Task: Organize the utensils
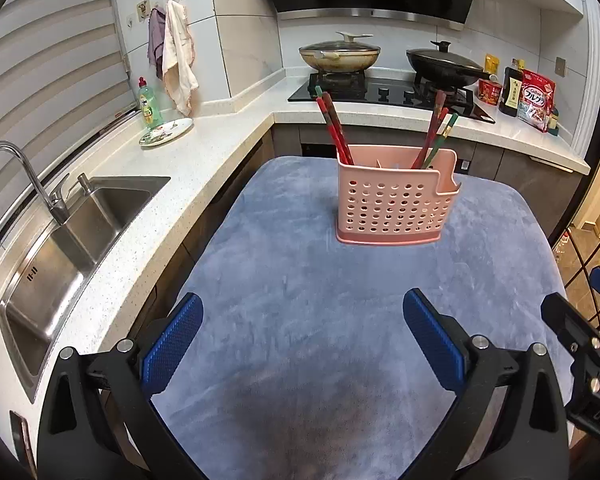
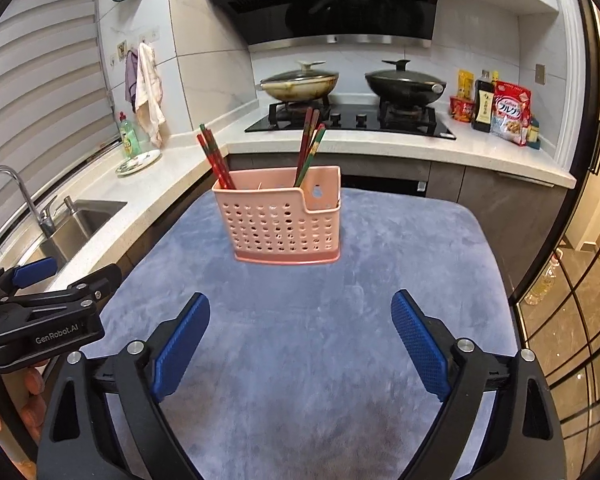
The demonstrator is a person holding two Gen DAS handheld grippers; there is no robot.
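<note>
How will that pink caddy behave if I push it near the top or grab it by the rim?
The caddy is thin, perforated plastic, so probably light and slightly flexible at the rim. It stands tall on a narrow base on soft cloth, with chopsticks leaning well above it, so a high push may tip it. Pushing low, it would likely drag on the cloth rather than slide.

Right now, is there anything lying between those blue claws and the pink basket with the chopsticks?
No. Between the open right gripper and the pink basket lies only bare blue cloth; the left wrist view shows likewise.
</note>
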